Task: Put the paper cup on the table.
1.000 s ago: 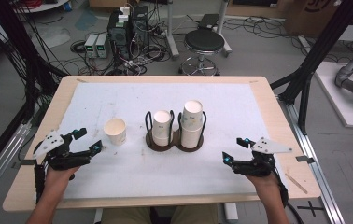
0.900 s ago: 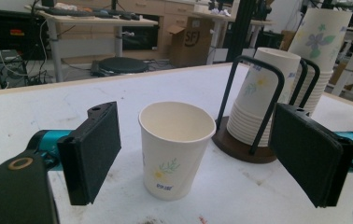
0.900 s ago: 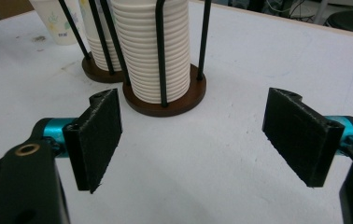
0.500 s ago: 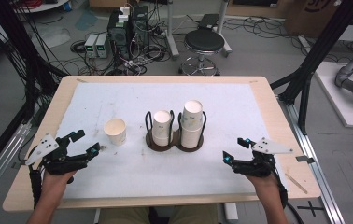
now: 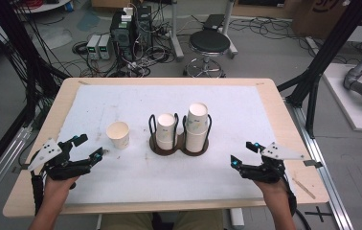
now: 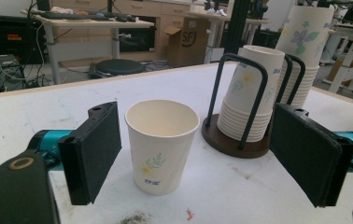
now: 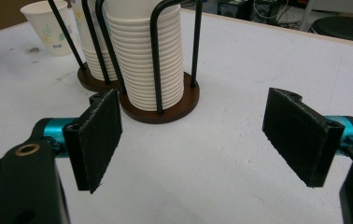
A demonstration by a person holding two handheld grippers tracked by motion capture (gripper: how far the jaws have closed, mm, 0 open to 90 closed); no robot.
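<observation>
L gripper (image 5: 89, 147) jaws wide apart, nothing held. Loose paper cup (image 6: 161, 144) stands upright dead ahead of its pads, just short of the gap, axis vertical. R gripper (image 5: 243, 153) also open, empty, well off to the far side of the cup holder (image 5: 179, 143) w/ stacks, so L is nearer
</observation>
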